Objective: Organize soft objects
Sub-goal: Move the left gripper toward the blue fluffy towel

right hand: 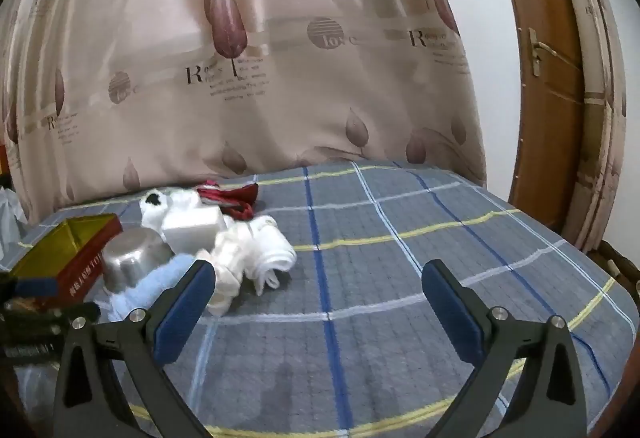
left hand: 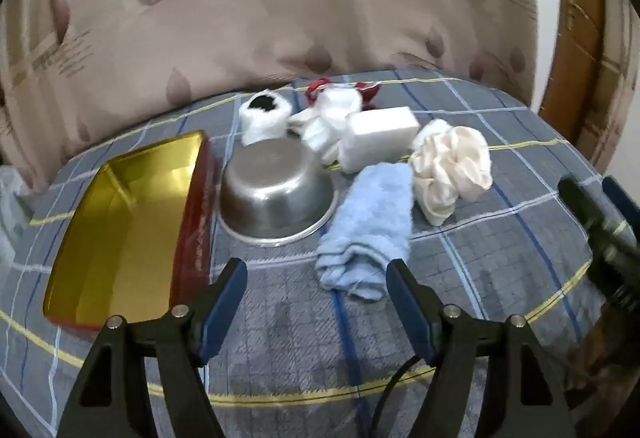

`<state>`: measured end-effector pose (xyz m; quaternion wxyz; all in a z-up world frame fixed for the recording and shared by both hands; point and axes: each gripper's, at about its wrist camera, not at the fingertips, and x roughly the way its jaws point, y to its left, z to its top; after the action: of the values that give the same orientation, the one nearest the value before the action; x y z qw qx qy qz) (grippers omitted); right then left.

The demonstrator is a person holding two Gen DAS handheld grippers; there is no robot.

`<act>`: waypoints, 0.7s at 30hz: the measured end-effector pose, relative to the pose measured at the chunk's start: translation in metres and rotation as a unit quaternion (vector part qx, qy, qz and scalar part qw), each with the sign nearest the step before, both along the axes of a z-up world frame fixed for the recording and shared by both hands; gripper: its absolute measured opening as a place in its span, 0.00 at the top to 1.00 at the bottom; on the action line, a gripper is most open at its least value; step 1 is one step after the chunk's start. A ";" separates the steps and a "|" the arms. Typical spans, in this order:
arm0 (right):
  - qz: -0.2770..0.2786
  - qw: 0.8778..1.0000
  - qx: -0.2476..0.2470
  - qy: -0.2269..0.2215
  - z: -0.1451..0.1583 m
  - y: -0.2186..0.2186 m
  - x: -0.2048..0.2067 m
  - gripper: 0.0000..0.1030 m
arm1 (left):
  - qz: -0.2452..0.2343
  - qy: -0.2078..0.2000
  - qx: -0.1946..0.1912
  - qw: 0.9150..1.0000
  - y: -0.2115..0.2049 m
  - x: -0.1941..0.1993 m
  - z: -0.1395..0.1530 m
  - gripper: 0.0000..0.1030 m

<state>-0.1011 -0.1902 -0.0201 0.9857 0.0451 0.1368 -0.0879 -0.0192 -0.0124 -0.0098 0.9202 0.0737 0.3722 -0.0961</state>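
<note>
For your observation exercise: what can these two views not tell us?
- Left wrist view: part of the crumpled white cloths, hidden behind the white rectangular foam block.
- Right wrist view: the light blue towel, covered by the right gripper finger.
- The red fabric: too small to identify.

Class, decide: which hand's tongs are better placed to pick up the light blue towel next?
Left. The left tongs stand open with the light blue towel just ahead; the right tongs, also open, face bare bedsheet.
</note>
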 end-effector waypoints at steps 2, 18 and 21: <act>-0.004 1.000 -0.012 0.014 -0.008 -0.002 -0.001 0.00 | -0.019 0.005 0.001 1.000 -0.004 0.000 0.001 0.28; 0.015 0.999 0.034 0.003 -0.015 -0.018 0.001 0.00 | -0.056 0.040 0.062 0.996 -0.028 0.038 0.004 0.28; 0.015 0.998 0.055 0.005 -0.018 -0.025 0.000 0.00 | -0.058 0.047 0.077 0.994 -0.030 0.044 -0.001 0.28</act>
<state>-0.1013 -0.2150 -0.0377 0.9822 0.0971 0.1470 -0.0654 0.0247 -0.0427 -0.0103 0.8863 0.1609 0.4162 -0.1236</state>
